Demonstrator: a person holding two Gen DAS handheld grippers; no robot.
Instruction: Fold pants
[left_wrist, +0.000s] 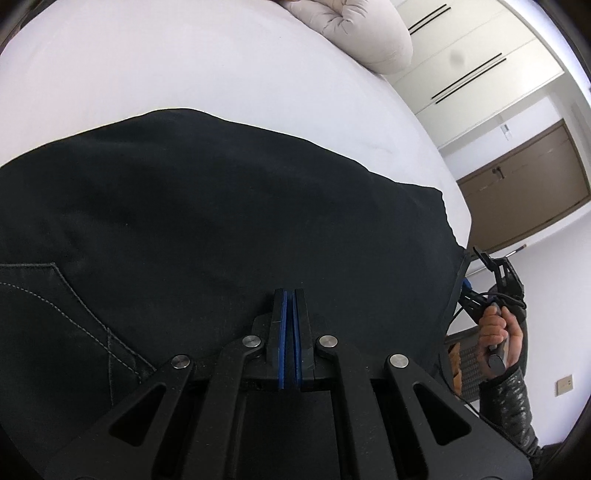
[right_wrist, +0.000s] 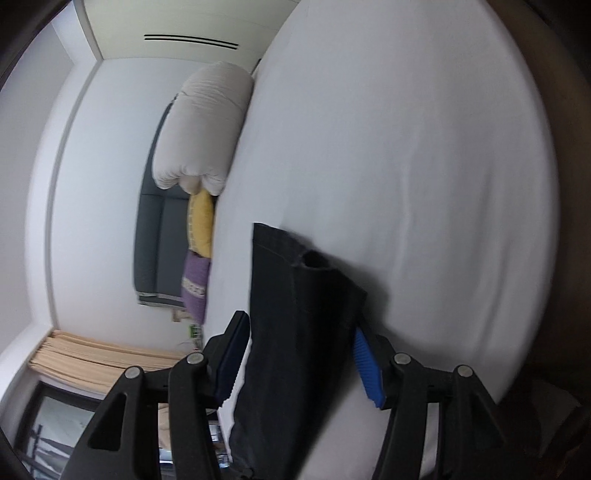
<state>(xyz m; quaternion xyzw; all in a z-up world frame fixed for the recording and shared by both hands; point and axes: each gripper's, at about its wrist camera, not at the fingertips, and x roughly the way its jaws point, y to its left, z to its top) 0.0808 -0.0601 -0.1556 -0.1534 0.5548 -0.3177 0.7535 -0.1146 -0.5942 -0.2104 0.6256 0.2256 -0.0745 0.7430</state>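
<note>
White bed sheet (left_wrist: 184, 74) carries the dark denim pants (left_wrist: 221, 206), spread wide and only partly folded. Left claw (left_wrist: 291, 295) is pressed together at the cloth's near edge, though any pinch is hidden. Right claw (right_wrist: 301, 354) stands spread around a hanging leg; folding mostly remains

white bed (left_wrist: 184, 74) | rolled duvet (right_wrist: 203, 129) | yellow pillow (right_wrist: 201, 225) | purple pillow (right_wrist: 195, 284) | grey headboard (right_wrist: 155, 240) | wardrobe (left_wrist: 480, 66) | brown door (left_wrist: 524, 184)
</note>
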